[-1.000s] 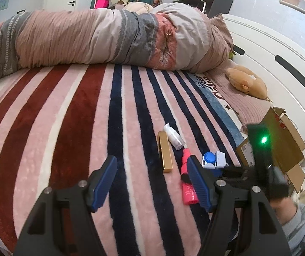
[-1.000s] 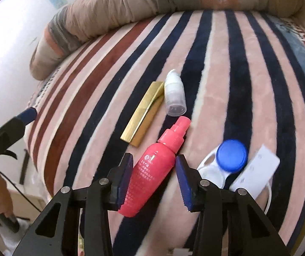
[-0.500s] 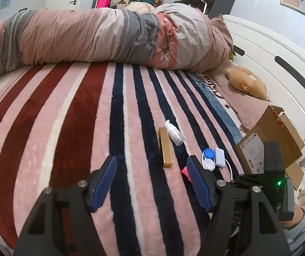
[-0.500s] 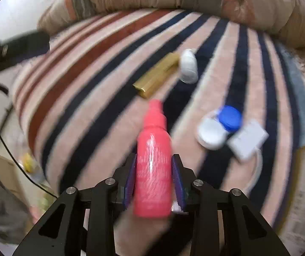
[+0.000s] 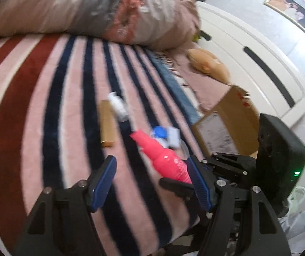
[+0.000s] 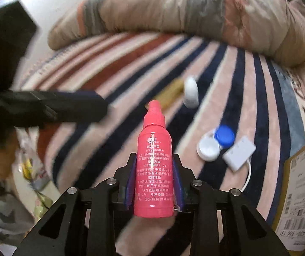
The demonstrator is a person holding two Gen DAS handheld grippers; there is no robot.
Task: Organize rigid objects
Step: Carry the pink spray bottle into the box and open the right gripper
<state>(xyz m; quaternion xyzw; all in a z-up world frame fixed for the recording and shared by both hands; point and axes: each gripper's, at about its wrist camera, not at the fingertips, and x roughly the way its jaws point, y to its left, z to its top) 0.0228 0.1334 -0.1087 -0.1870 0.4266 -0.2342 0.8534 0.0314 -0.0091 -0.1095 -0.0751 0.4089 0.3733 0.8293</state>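
My right gripper [image 6: 154,170] is shut on a pink spray bottle [image 6: 154,162] and holds it above the striped blanket [image 6: 227,98], nozzle pointing away. The bottle also shows in the left wrist view [image 5: 163,156], held by the right gripper there. My left gripper [image 5: 151,176] is open and empty, just left of the bottle. On the blanket lie a gold box [image 5: 107,125], a small white bottle [image 6: 190,92], a blue-and-white lens case [image 6: 216,143] and a white adapter [image 6: 238,152] with a cable.
An open cardboard box [image 5: 227,125] stands at the right edge of the bed. A rolled duvet [image 5: 88,10] lies across the far side. A plush toy [image 5: 207,64] lies by the white headboard [image 5: 259,49].
My right gripper closed on the pink bottle, lifted it off the blanket and raised it. The left gripper swung right, toward the bottle and the cardboard box.
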